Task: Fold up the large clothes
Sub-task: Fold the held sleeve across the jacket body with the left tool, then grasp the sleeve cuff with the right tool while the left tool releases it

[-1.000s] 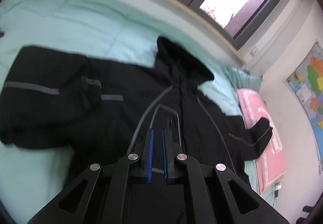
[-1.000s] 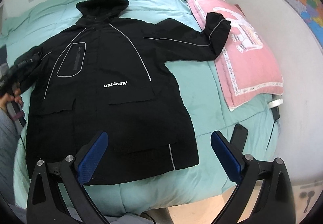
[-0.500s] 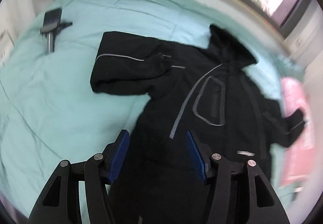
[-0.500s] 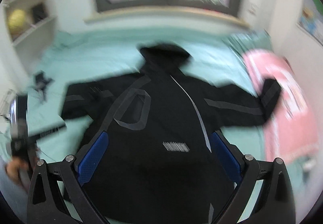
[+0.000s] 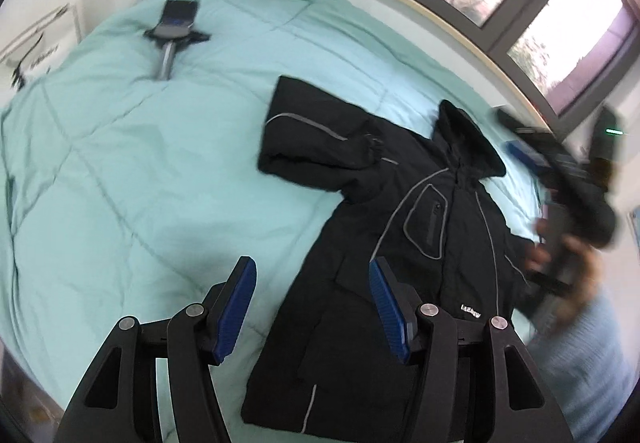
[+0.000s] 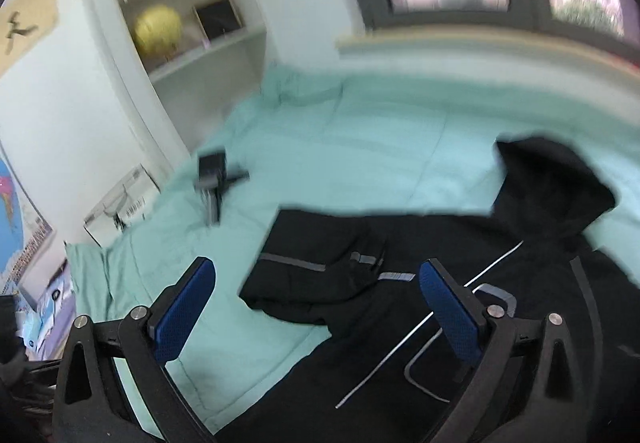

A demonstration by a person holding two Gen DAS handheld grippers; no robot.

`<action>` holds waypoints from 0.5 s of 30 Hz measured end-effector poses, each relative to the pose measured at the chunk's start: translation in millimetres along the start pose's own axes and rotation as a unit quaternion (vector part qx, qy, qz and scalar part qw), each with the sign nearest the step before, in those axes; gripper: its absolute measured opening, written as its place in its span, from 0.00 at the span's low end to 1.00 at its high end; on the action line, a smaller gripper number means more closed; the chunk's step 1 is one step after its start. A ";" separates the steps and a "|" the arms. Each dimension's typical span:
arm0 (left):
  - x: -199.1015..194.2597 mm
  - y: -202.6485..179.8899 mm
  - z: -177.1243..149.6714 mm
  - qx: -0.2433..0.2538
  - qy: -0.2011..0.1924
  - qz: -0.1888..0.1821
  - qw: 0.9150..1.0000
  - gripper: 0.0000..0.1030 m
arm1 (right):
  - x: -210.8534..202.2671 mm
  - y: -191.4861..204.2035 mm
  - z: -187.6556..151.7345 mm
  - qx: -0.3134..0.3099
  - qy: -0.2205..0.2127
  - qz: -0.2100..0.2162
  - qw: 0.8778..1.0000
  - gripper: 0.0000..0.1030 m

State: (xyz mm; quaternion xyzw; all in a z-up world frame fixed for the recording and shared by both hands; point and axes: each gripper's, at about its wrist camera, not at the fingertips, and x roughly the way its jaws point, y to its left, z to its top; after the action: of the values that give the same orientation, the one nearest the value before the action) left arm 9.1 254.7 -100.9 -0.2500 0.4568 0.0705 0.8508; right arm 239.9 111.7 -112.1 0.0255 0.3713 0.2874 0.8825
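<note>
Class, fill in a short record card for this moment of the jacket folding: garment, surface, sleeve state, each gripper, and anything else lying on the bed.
garment: black hooded jacket, lying face up
surface: bed with a green quilt
sleeve state: one sleeve folded back on itself
left gripper: open, holding nothing
right gripper: open, holding nothing
other item: phone on a small stand on the quilt

Wide-open right tongs point(image 6: 316, 307) with blue pads hover over a black hooded jacket point(image 6: 460, 303) with grey piping, its sleeve folded, on a mint-green quilted bed point(image 6: 360, 155).
</note>
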 end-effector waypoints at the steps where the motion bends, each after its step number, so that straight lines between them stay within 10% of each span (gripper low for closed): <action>1: 0.9 7.2 -2.1 -0.009 0.003 0.003 1.000 0.58 | 19.7 -2.3 -0.2 0.008 0.019 0.001 1.000 0.92; 15: 32.4 57.2 23.3 -0.104 -0.002 0.048 0.993 0.58 | 164.8 -45.8 -29.7 0.062 0.146 0.045 0.986 0.89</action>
State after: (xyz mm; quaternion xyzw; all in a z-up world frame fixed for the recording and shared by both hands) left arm 25.1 312.1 -137.2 -0.3150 0.4565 0.1594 0.8167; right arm 334.6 155.2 -250.9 0.0548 0.5114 0.3041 0.8019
